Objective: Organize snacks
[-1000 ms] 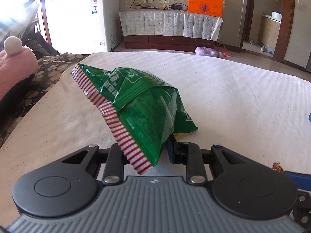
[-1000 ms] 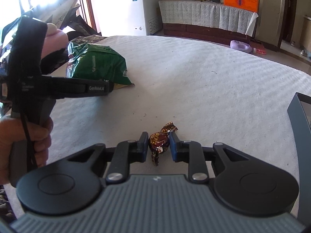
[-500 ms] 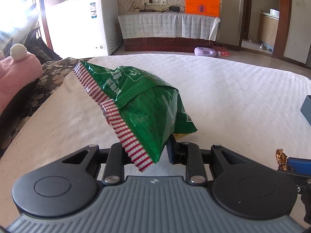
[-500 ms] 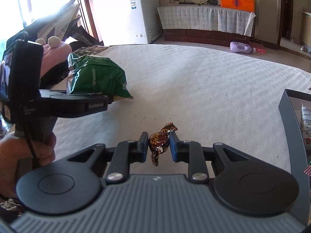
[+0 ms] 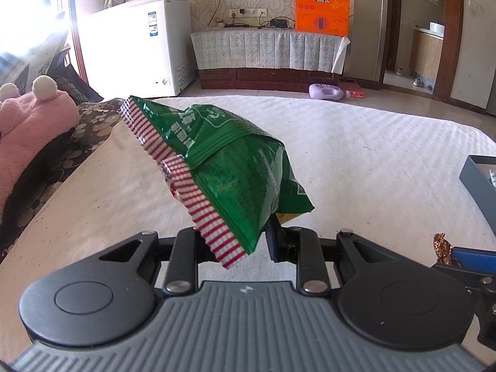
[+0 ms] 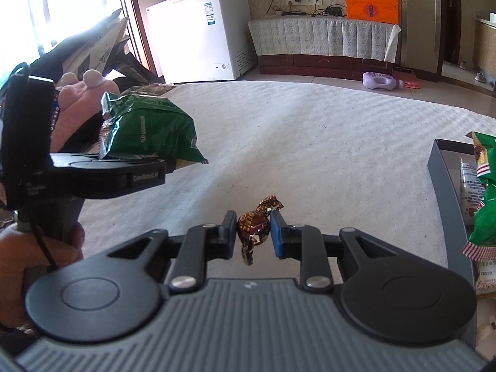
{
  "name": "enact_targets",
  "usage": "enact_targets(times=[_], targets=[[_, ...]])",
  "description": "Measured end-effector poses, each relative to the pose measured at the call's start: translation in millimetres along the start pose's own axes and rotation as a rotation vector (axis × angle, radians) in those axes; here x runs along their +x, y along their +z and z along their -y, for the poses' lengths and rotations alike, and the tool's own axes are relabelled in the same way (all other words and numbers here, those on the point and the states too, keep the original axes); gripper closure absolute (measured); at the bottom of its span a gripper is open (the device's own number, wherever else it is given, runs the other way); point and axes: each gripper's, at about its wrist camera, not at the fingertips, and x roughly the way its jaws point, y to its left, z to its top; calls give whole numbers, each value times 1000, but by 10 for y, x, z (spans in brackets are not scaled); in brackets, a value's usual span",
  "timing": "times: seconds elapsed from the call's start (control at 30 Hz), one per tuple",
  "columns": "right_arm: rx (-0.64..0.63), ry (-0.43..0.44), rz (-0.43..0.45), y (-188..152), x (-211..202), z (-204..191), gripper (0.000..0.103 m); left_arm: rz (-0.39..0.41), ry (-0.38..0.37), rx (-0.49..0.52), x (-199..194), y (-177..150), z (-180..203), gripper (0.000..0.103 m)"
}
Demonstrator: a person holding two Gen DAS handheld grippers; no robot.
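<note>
Both loads now nearer gray box [image 6: 440,186]: left tongs [image 5: 238,241] clamp green bag [image 5: 235,173], right tongs [image 6: 252,232] pinch candy [image 6: 252,226]; drop-off next.

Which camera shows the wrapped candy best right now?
The right wrist view: the wrapped candy sits centred, pinched in the right gripper. The left wrist view catches only a twisted wrapper end at its right edge.
</note>
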Motion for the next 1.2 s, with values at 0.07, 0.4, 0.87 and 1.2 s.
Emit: enact_targets(times=[0.07,0.4,0.87,1.2], targets=[[2,-2,2,-11,-15,9,76,3,1,1,-51,-12,13,73],[16,-6,3,-61,-67,11,76,10,-2,6,-227,-57,78,73],[21,-12,11,-165,-223,39,76,25,-18,28,-504,-121,205,73],[32,-27,22,-223,-415,136,76,33,-21,59,-625,-191,355,73]])
